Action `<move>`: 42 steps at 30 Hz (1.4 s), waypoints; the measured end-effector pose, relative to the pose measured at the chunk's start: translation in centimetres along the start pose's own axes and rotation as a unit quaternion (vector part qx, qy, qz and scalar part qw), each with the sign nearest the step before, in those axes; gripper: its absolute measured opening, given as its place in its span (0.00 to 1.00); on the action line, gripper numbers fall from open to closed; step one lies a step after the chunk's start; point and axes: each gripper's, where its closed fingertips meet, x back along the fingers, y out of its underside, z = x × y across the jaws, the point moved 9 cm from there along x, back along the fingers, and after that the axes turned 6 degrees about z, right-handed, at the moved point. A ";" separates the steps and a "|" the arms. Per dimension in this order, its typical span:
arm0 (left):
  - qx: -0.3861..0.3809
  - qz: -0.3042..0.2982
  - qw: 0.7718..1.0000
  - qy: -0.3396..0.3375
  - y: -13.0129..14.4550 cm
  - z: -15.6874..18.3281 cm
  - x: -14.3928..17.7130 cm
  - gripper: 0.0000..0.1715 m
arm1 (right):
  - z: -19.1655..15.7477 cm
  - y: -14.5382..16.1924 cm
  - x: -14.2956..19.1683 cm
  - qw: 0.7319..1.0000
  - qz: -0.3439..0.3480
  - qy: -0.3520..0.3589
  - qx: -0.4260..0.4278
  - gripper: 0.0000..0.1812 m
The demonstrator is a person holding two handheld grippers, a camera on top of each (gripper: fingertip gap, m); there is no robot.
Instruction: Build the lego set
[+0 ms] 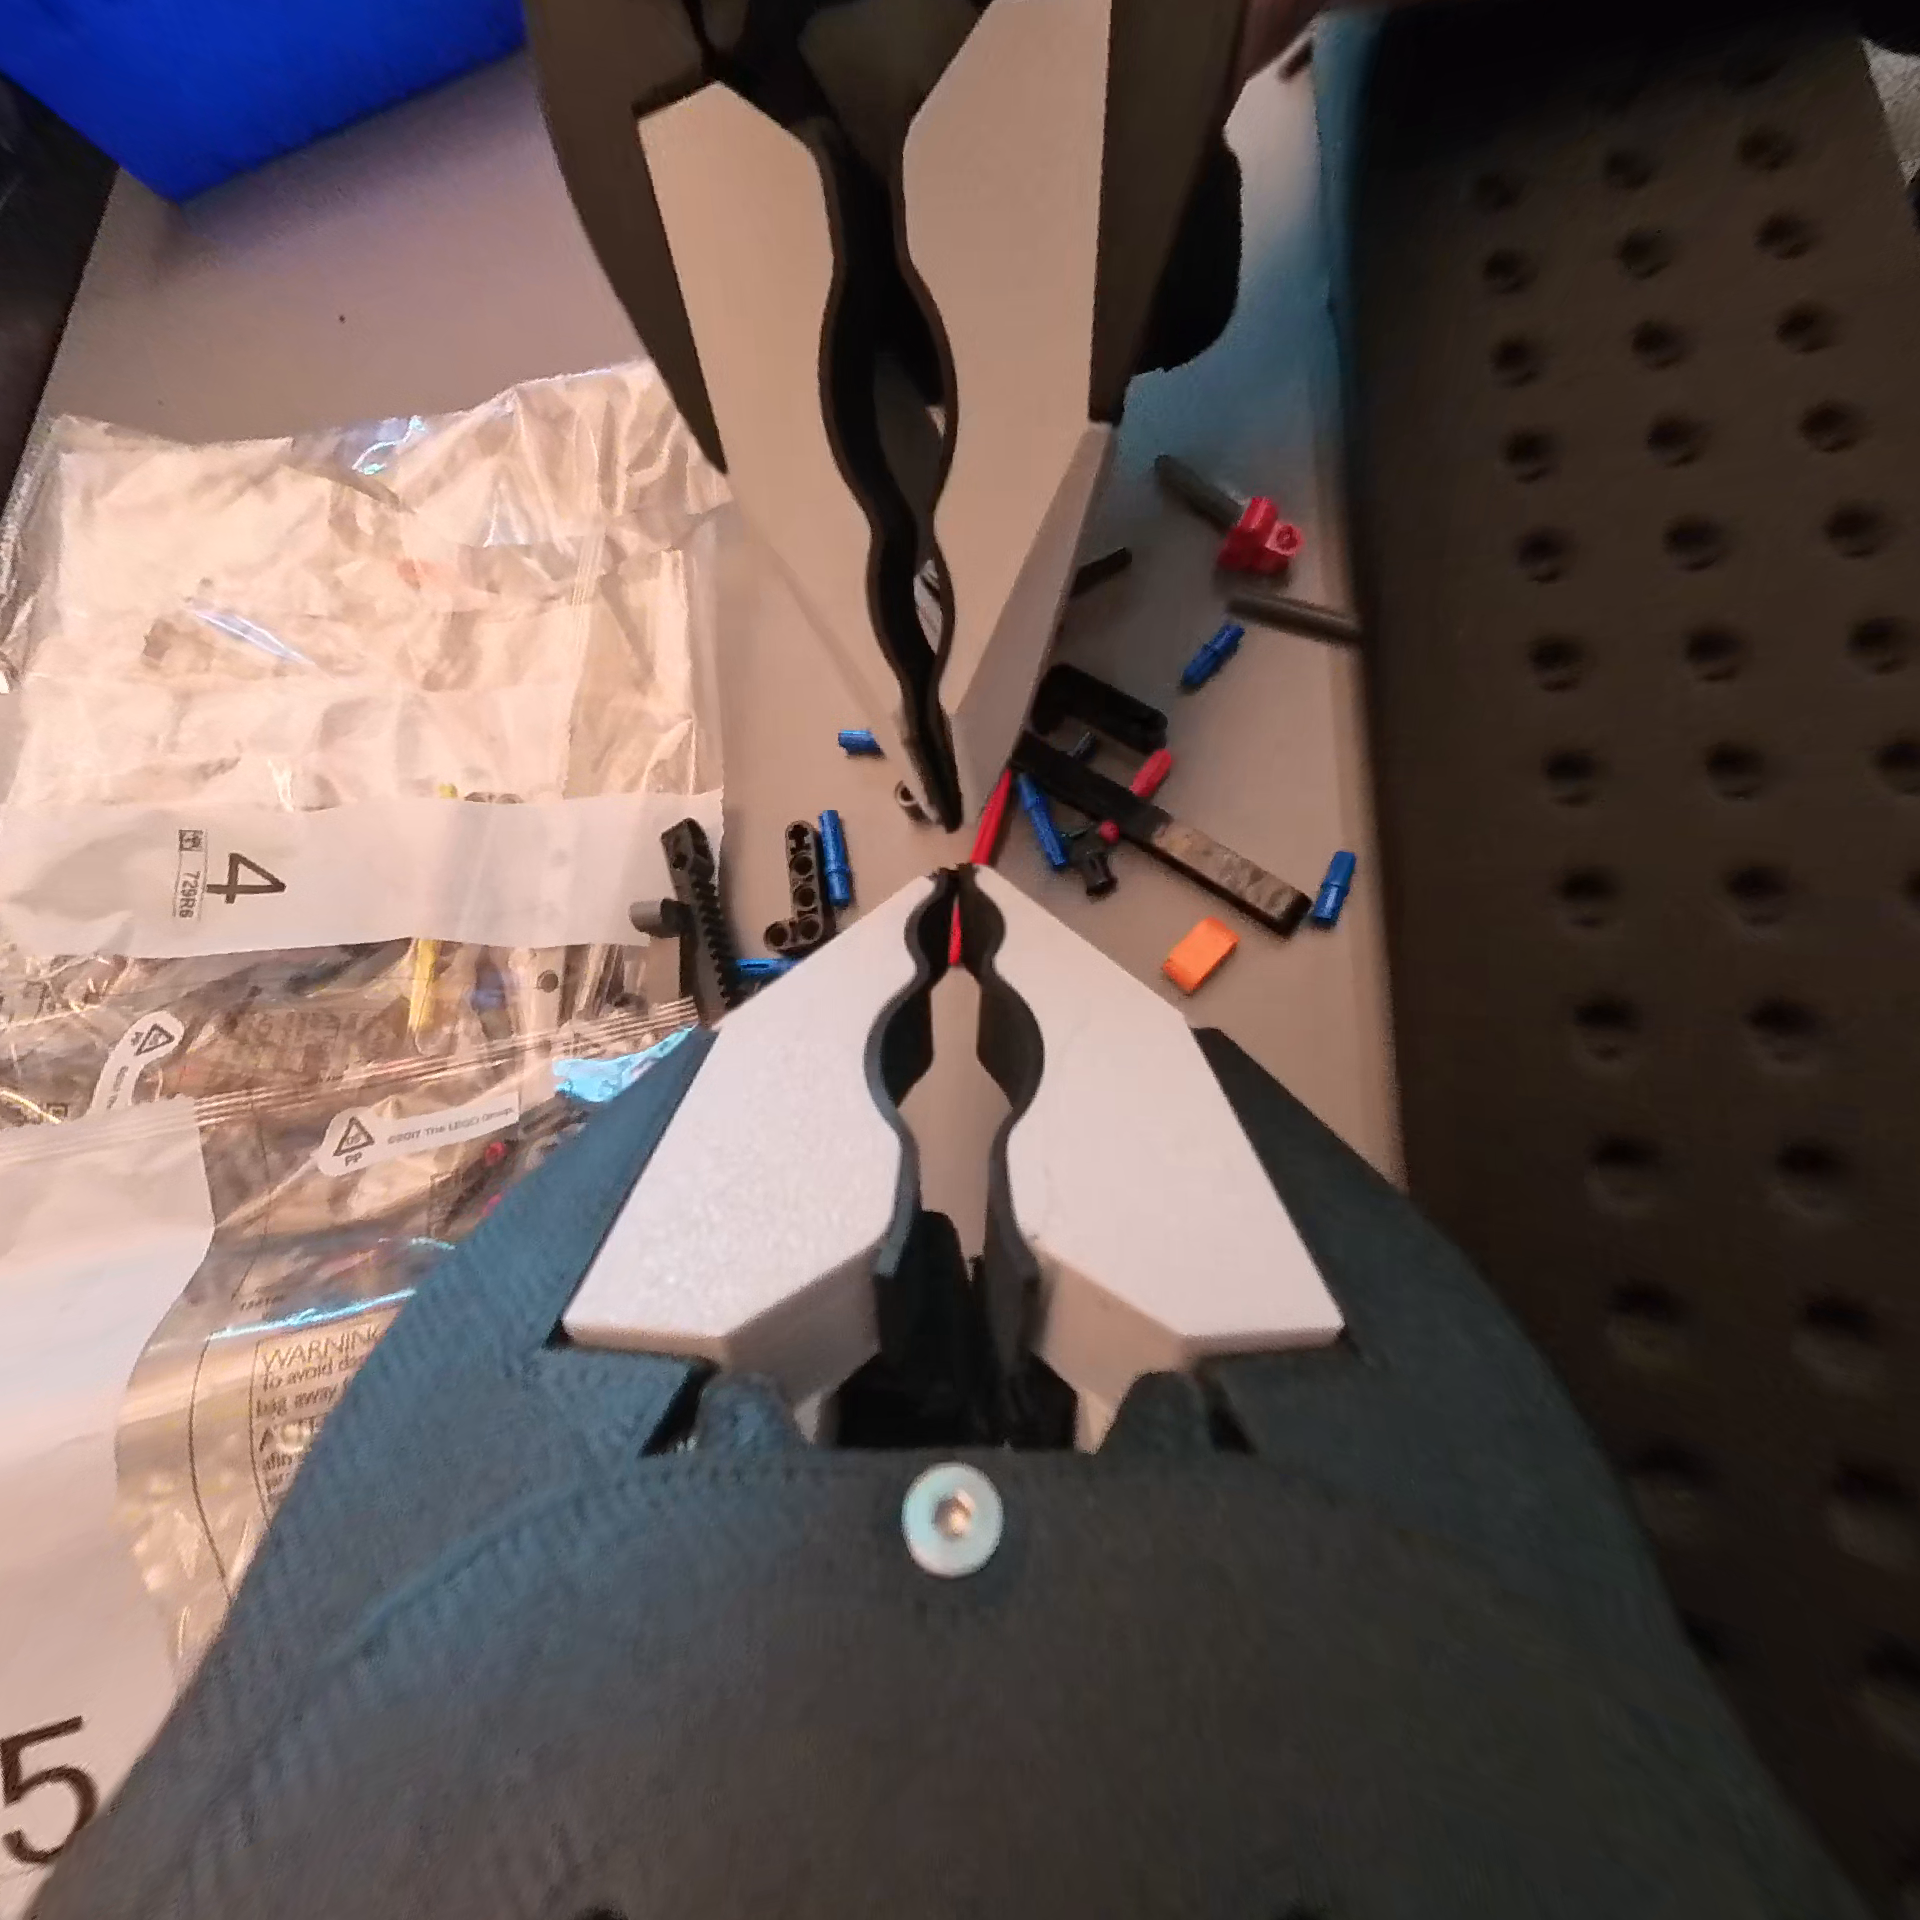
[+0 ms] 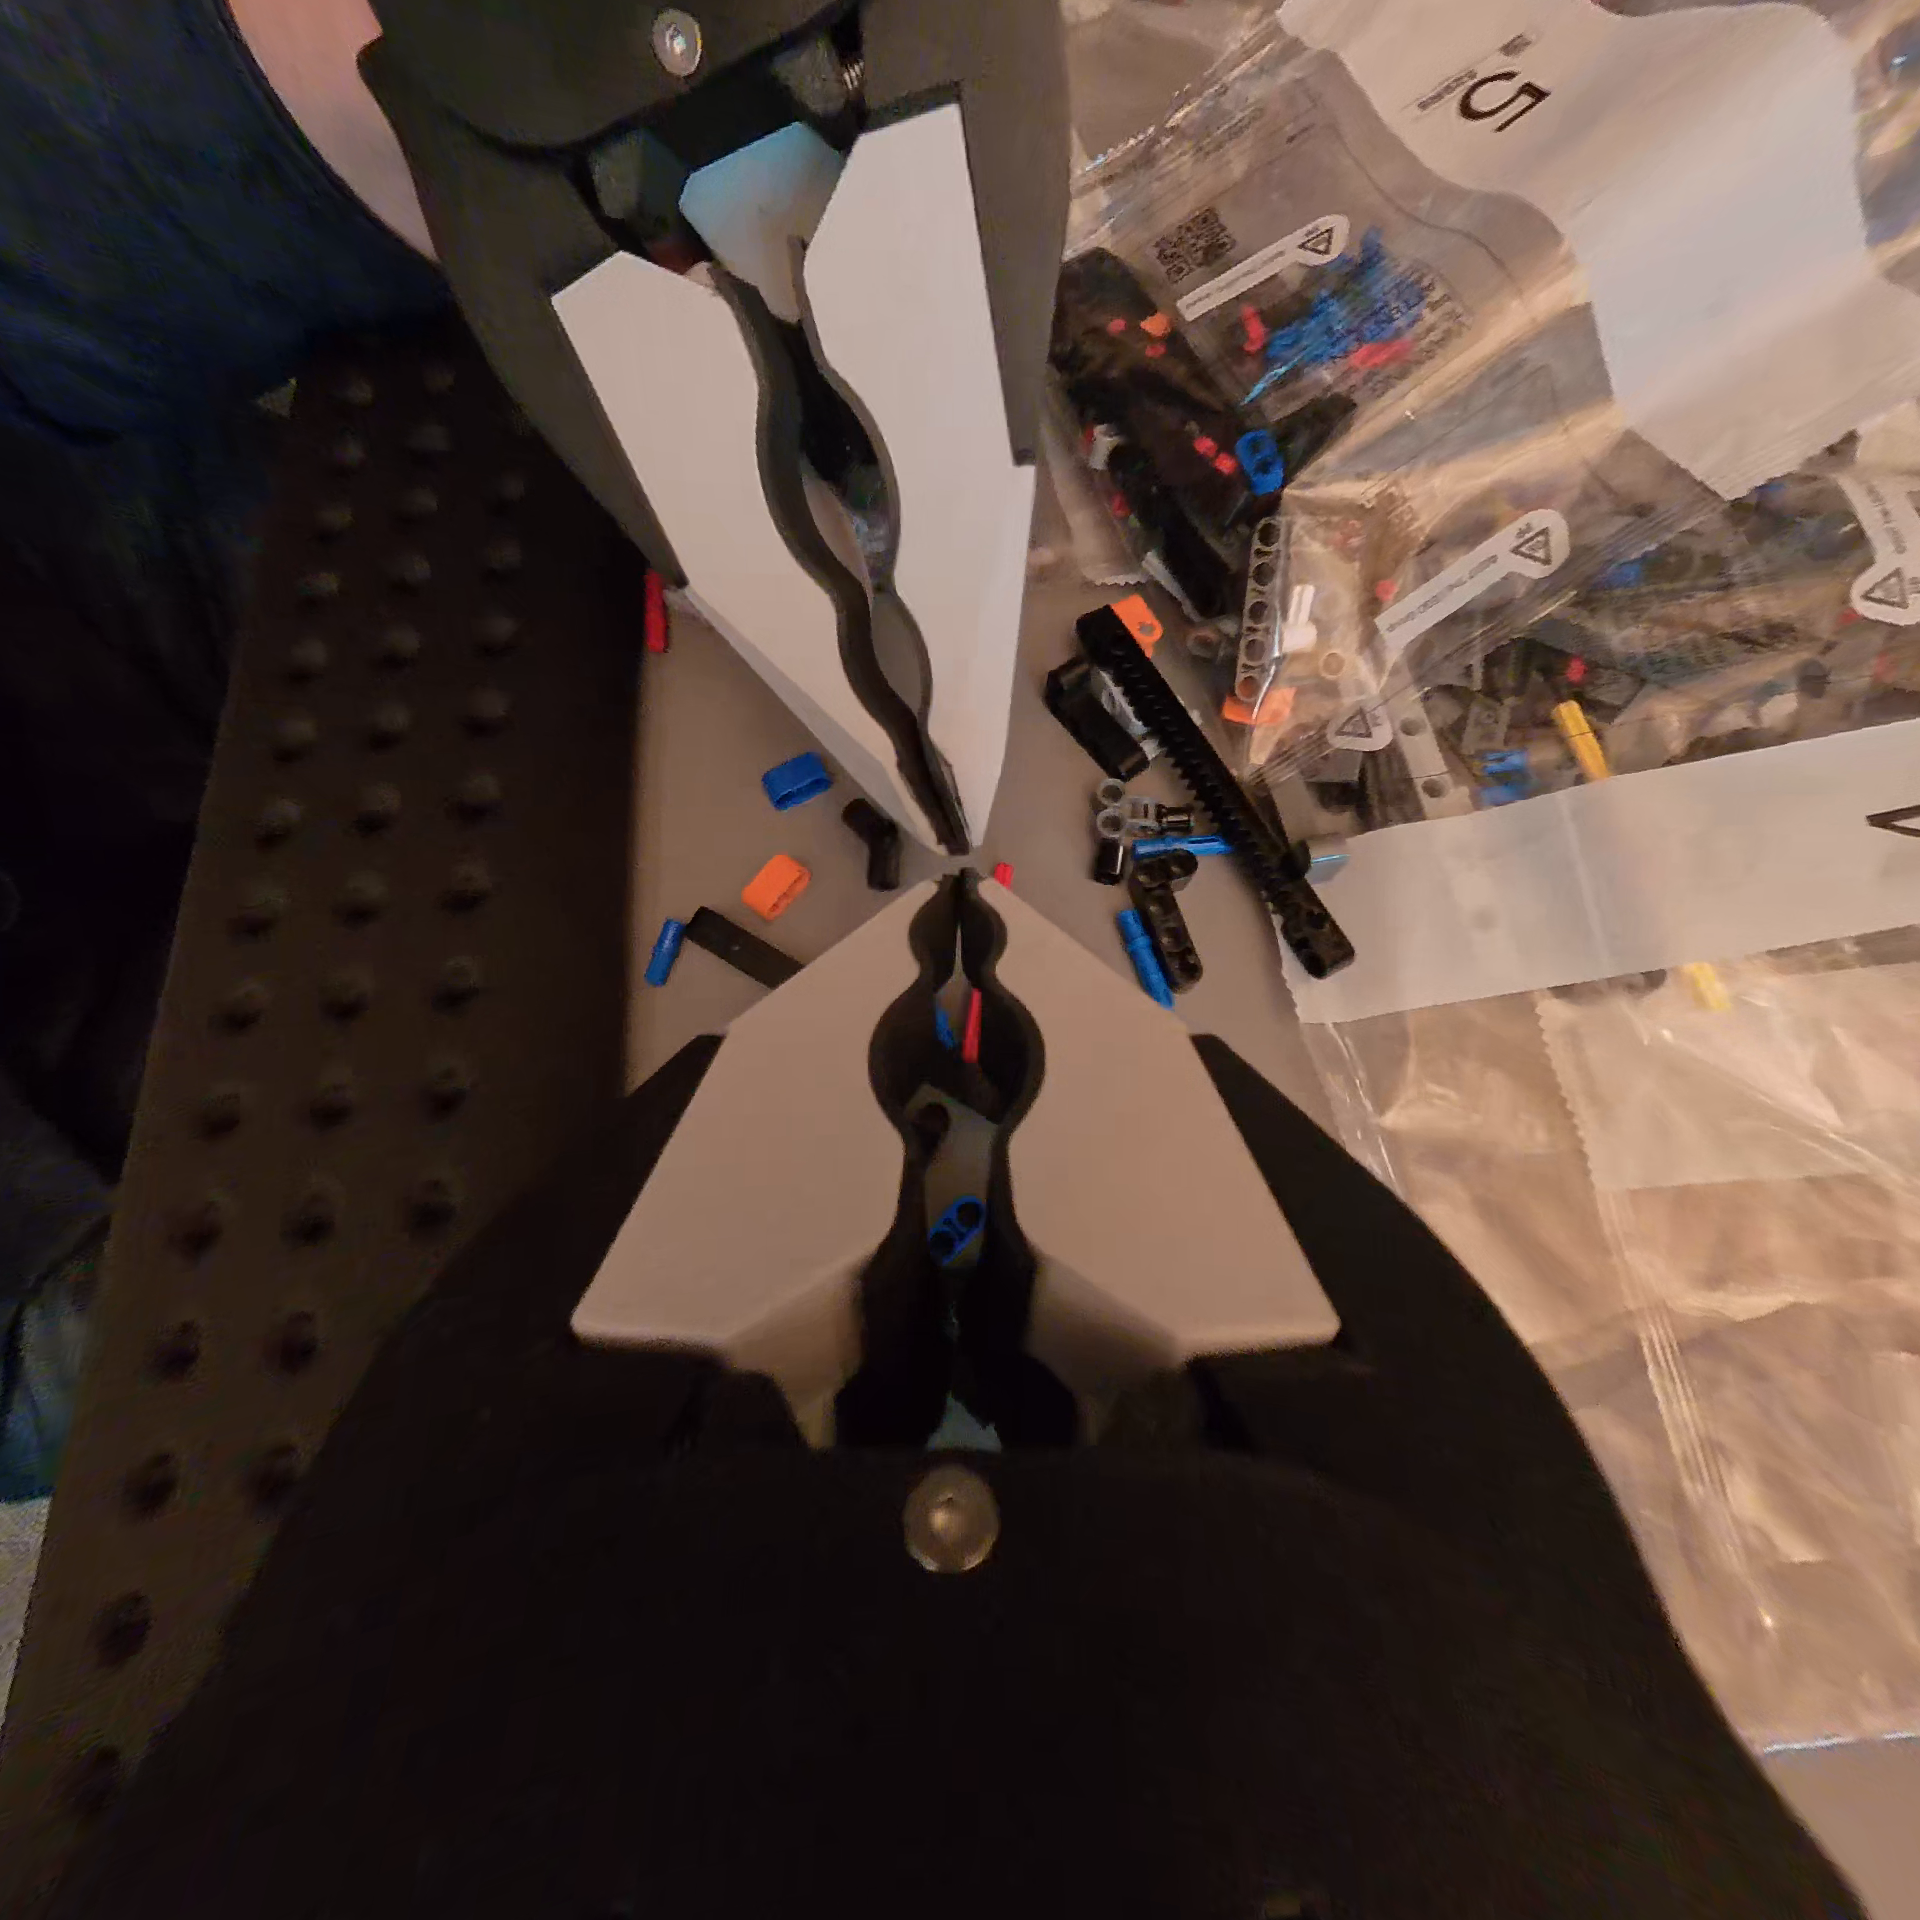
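The left gripper (image 1: 958, 879) was closed to a narrow gap on a thin red axle (image 1: 957, 928), which ran between its grey fingers (image 1: 800, 1101) and reappeared beyond the tips toward 12 o'clock. The right gripper (image 2: 958, 883) was likewise closed down tip to tip; a red piece (image 2: 971, 1023) showed in the scalloped gap behind its tips, and whether it was clamped could not be told. The two grippers met nose to nose, each entering the other's view from 12 o'clock, tips nearly touching. Loose lego parts lay on the grey surface (image 1: 343, 270). In the left wrist view, an orange piece (image 1: 1201, 954) lay at 3 o'clock of the tips, a long black beam (image 1: 1195, 852) ran out toward 2 o'clock with blue pins (image 1: 1333, 887) scattered beside it, and a red connector (image 1: 1260, 533) on a dark axle lay farther out at 1 o'clock. A black toothed rack (image 1: 694, 914) lay at 9 o'clock, against the edge of clear numbered parts bags (image 1: 343, 665). A blue bin (image 1: 249, 83) sat at 11 o'clock. In the right wrist view, a blue connector (image 2: 795, 779) and an orange connector (image 2: 777, 886) lay at 9 to 10 o'clock of the tips, and the bags filled the 1 to 4 o'clock area. A dark perforated seat (image 2: 343, 831) bordered the surface at 9 o'clock.
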 end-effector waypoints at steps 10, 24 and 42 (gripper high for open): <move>0.082 -0.028 0.994 -0.065 1.5 -2.6 0.9 0.02 | 2.8 0.1 1.4 0.994 0.029 0.103 -0.036 0.06; 0.142 -0.093 0.984 -0.060 3.6 -3.5 -0.4 0.11 | 6.6 0.2 -3.0 0.992 -0.126 0.024 -0.012 0.05; 0.190 -0.014 0.964 -0.187 4.2 -6.1 6.0 0.16 | 6.9 -1.0 0.3 0.998 -0.032 0.061 -0.006 0.03</move>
